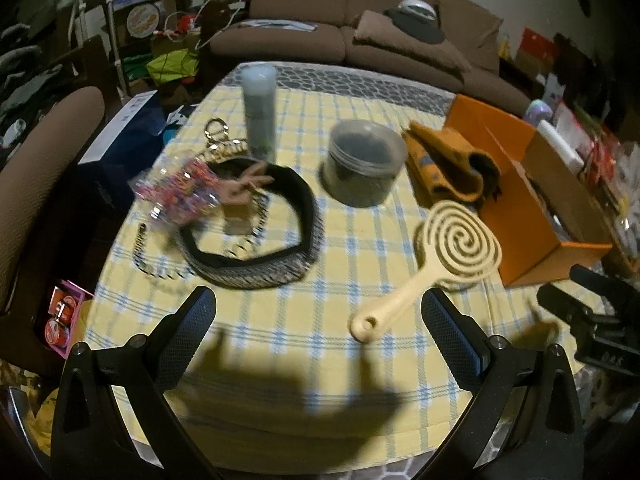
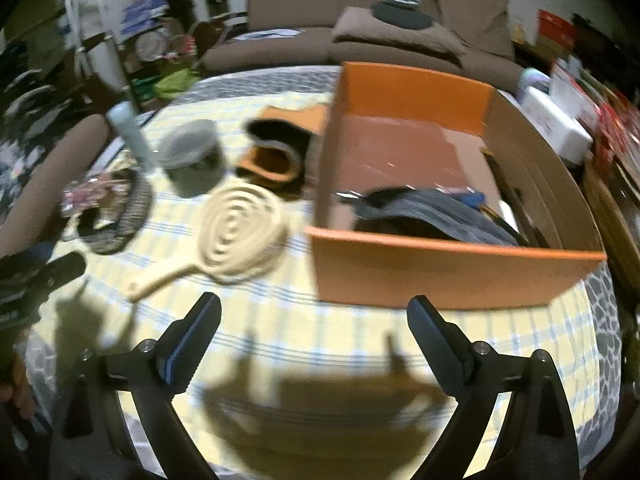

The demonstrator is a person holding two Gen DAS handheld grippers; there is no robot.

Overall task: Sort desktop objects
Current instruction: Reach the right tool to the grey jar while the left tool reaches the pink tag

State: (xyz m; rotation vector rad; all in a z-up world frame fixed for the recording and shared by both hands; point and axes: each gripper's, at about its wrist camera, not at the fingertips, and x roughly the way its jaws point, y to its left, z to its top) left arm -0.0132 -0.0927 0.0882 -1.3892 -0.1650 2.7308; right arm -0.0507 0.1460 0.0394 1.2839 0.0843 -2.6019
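A cream spiral hairbrush (image 1: 452, 246) (image 2: 236, 238) lies on the yellow checked tablecloth (image 1: 280, 320), its handle toward me. Left of it a black headband (image 1: 256, 232) rings a chain and a packet of coloured bands (image 1: 180, 192). A round grey jar (image 1: 364, 160) (image 2: 192, 156) and a tall pale bottle (image 1: 260, 108) stand behind. An orange pouch (image 1: 448, 164) lies by the open orange box (image 2: 452, 268), which holds dark items. My left gripper (image 1: 320, 316) hovers open over bare cloth, just short of the brush handle. Open too, my right gripper (image 2: 316, 316) hangs before the box's front wall.
A brown sofa (image 1: 360, 20) runs behind the table and a brown chair (image 1: 44, 168) stands at the left. Clutter fills the shelves at the far left and right. The other gripper's black body (image 1: 592, 320) shows at the right edge of the left wrist view.
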